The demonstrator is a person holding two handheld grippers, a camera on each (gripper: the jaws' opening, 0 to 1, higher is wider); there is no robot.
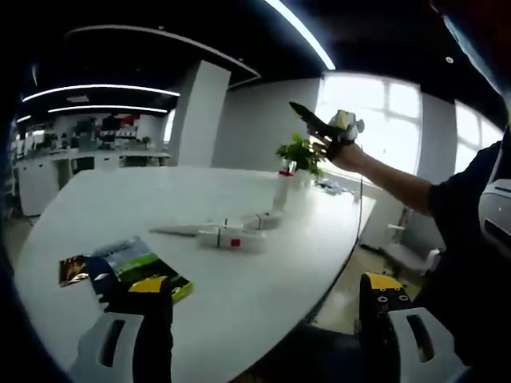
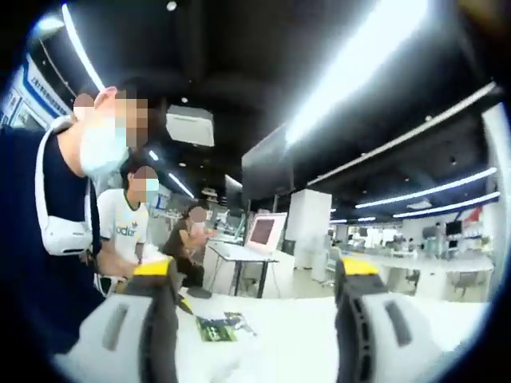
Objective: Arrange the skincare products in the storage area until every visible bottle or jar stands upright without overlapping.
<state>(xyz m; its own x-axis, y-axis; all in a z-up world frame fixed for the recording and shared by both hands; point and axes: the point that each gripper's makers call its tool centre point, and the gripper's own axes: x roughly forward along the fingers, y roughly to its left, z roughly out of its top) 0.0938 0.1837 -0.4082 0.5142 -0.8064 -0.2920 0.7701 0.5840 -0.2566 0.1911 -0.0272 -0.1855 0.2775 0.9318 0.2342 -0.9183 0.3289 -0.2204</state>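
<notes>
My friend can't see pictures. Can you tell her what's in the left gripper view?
Three white skincare tubes lie flat on a white table, while one bottle stands upright beside a green plant. A booklet lies near the open left hand-held gripper, and a person's arm holds the other gripper up high.

booklet (image 1: 128,267) — corner hidden by left fingers (image 1: 152,319); tubes (image 1: 231,235) — blurred, labels unreadable

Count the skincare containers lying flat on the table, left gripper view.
3, as far as the blur allows: a flat tube at left, a white bottle with a red band in the middle, and a smaller bottle behind it. A fourth, the tall bottle, stands upright by the plant.
</notes>
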